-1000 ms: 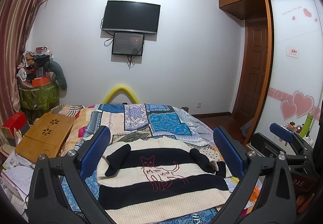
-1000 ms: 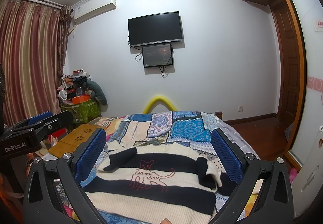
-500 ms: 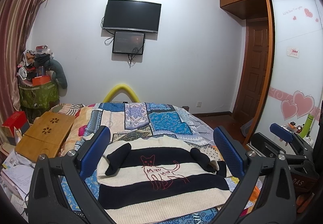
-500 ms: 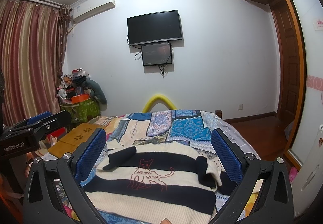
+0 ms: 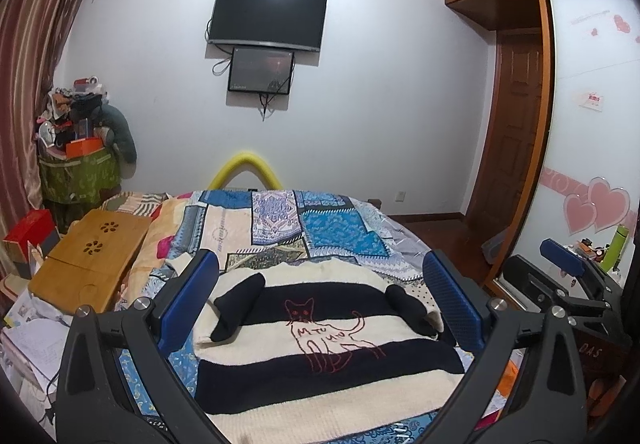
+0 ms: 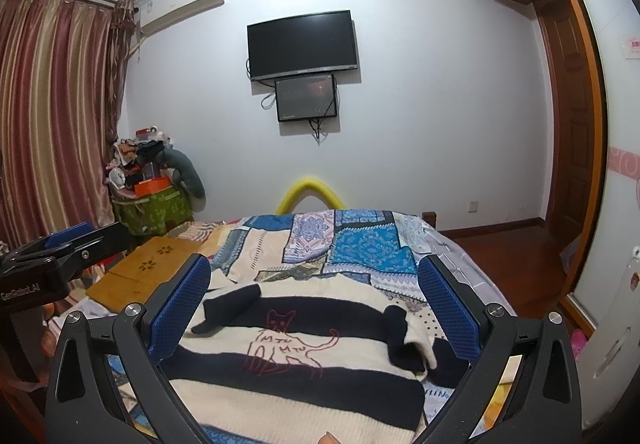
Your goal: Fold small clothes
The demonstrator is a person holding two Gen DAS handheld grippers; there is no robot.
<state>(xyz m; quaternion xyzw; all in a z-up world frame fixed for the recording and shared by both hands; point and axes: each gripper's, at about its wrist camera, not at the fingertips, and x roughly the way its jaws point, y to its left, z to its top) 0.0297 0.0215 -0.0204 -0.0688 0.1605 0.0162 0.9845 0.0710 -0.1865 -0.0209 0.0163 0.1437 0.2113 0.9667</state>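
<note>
Evidently the folding is under way: the striped cat sweater [image 5: 320, 344] lies flat on the bed [image 5: 340, 240], both sleeves seemingly tucked inward. Left claw [image 5: 320, 304] and right claw [image 6: 316, 308] hover wide, empty — next, grip the near hem and fold away.

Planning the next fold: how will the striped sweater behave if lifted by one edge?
The sweater looks like thick soft knit, so it will probably droop and sag. Its folded-in sleeves lie loose and may fall open. It likely won't slide much on the quilt.
</note>
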